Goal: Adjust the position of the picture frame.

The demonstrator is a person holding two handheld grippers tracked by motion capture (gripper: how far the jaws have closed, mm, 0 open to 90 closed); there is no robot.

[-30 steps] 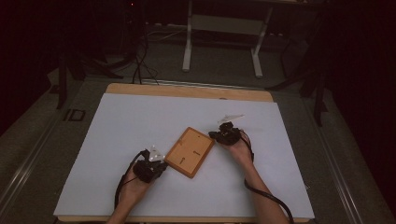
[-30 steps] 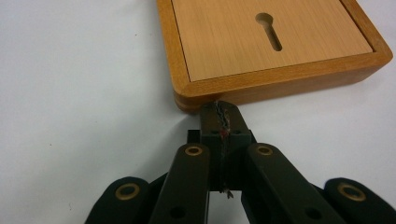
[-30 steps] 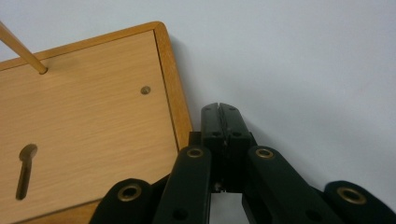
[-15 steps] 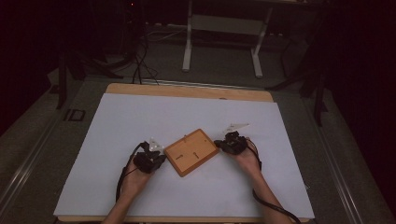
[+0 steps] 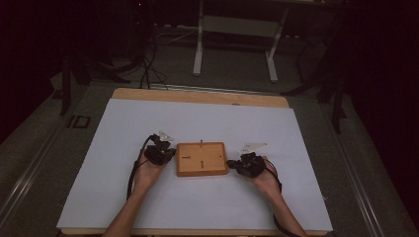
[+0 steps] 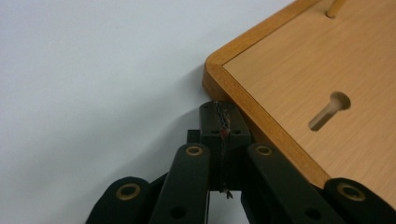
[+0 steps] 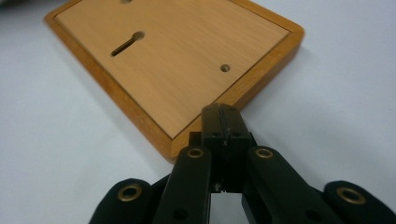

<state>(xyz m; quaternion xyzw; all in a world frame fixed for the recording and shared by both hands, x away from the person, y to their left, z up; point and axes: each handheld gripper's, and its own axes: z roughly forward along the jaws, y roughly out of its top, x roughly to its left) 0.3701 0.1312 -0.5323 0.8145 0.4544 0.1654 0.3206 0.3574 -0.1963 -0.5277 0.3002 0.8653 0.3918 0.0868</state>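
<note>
A flat wooden board [image 5: 201, 158] with a raised rim, keyhole slots and a small peg lies square on the white table sheet [image 5: 197, 123]. My left gripper [image 5: 170, 153] sits at the board's left edge, jaws shut with nothing between them. In the left gripper view its tips [image 6: 223, 116] touch the board's rim [image 6: 243, 100] near a corner. My right gripper [image 5: 232, 163] is at the board's right edge, jaws shut and empty. In the right gripper view its tips [image 7: 223, 116] rest against the board's near rim [image 7: 187, 135].
The white sheet covers a wooden tabletop [image 5: 197, 95]. Behind the table stand a white metal frame [image 5: 237, 29] and dark cables [image 5: 148, 69] on the floor. A hand [image 5: 148, 173] holds each gripper from the table's near edge.
The board has turned from a diagonal lie to square with the table. My left gripper moved up along its left side; my right gripper moved down toward the near edge along its right side.
</note>
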